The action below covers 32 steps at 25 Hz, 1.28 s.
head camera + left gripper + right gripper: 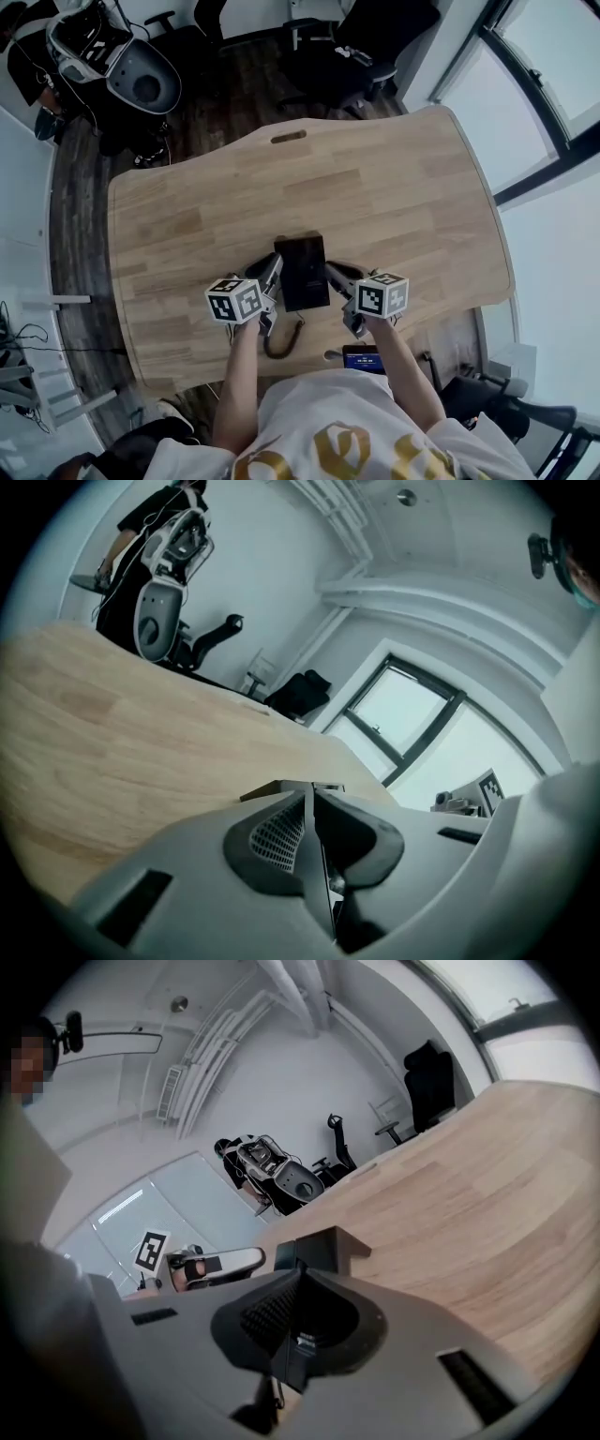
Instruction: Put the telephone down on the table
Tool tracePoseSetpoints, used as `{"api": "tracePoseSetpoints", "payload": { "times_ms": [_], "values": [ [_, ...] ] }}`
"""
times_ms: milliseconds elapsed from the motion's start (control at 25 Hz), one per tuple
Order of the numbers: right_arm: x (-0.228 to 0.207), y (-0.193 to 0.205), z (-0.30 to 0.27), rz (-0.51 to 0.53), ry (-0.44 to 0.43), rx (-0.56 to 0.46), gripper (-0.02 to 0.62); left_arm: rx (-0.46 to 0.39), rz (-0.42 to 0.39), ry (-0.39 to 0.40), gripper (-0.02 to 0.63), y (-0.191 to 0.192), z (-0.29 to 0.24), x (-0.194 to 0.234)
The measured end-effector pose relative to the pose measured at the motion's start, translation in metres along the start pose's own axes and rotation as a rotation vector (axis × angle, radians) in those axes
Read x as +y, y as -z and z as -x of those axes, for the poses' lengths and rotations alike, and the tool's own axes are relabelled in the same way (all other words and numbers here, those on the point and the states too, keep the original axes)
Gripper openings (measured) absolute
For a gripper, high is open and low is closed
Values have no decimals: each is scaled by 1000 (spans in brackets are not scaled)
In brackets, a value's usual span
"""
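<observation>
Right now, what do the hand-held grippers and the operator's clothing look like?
Left hand-held gripper and right hand-held gripper: light grey shells, black ridged pads, each carrying a white cube with black square markers. Clothing: white short-sleeved shirt, gold print.

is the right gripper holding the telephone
No, the right gripper has its fingers closed on each other with nothing between them, and the black telephone sits beyond their tips.

Matt dark plastic telephone; smooth, pale wood-grain table.

Pale wooden table on dark plank floor; bright windows alongside.
</observation>
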State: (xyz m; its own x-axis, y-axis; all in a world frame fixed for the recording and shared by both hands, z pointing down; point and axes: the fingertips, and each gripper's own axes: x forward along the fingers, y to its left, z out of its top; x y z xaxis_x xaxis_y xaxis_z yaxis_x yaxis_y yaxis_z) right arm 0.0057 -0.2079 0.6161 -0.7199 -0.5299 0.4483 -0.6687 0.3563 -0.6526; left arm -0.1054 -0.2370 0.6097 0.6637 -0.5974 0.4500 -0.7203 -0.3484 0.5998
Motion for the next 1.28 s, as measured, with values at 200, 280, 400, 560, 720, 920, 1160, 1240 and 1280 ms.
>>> {"api": "tracePoseSetpoints", "payload": {
  "times_ms": [200, 280, 400, 560, 720, 920, 1160, 1240, 1280],
  "values": [
    [18, -6, 9, 71, 16, -38, 17, -9, -62, 2, 17, -2, 13, -16],
    [26, -10, 12, 104, 17, -48, 15, -25, -75, 3, 15, -6, 18, -22],
    [37, -14, 17, 164, 27, -53, 15, -57, -102, -4, 14, -13, 27, -31],
    [47, -17, 27, 202, 37, -84, 14, -100, -134, 23, 9, -22, 41, -49],
    [61, -24, 40, 231, 41, -153, 14, -141, -168, 30, 9, -29, 56, -60],
    [82, -40, 60, 286, 79, -256, 14, -218, -209, 16, 9, -40, 77, -70],
    [89, -51, 76, 344, 134, -321, 14, -277, -283, -18, 9, -47, 93, -80],
    [92, -55, 83, 366, 146, -356, 12, -320, -314, -37, 9, -51, 98, -83],
    [93, -56, 85, 376, 152, -365, 12, -338, -324, -42, 9, -52, 101, -84]
  ]
}}
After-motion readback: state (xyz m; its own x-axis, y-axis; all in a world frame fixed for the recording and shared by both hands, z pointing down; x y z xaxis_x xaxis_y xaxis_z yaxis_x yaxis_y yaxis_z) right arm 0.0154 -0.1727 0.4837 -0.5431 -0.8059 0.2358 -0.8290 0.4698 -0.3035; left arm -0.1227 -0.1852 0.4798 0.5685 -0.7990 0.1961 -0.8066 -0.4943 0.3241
